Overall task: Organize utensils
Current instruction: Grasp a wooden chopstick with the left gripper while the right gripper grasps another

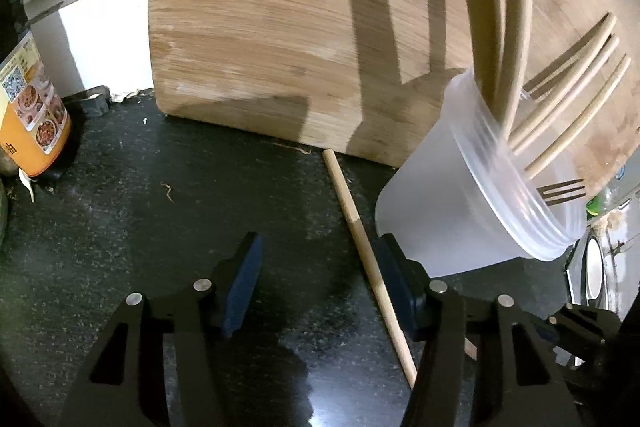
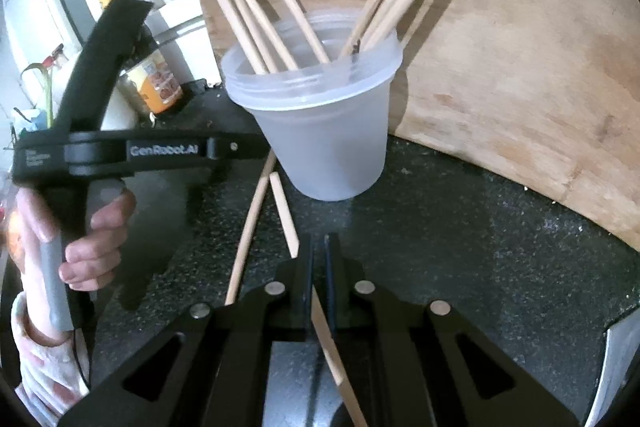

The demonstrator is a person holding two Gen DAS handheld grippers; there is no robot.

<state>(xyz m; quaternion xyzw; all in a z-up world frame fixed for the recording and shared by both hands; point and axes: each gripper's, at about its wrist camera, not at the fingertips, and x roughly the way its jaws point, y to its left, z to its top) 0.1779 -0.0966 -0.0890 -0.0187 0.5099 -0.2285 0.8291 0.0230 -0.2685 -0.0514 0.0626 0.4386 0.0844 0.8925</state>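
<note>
A translucent plastic cup (image 2: 328, 143) stands on the dark counter and holds several wooden chopsticks (image 2: 256, 11). It also shows in the left wrist view (image 1: 448, 203). My right gripper (image 2: 318, 251) is shut on one chopstick (image 2: 285, 215), held just short of the cup. Another chopstick (image 2: 250, 231) lies on the counter to its left; it shows in the left wrist view (image 1: 360, 231) too. My left gripper (image 1: 320, 259) is open and empty, low over the counter, with its right finger by the lying chopstick and the cup's base.
A large wooden cutting board (image 1: 280, 27) leans against the wall behind the cup. An orange labelled jar (image 1: 32, 107) stands at the far left. A white object (image 2: 620, 367) sits at the right edge of the counter.
</note>
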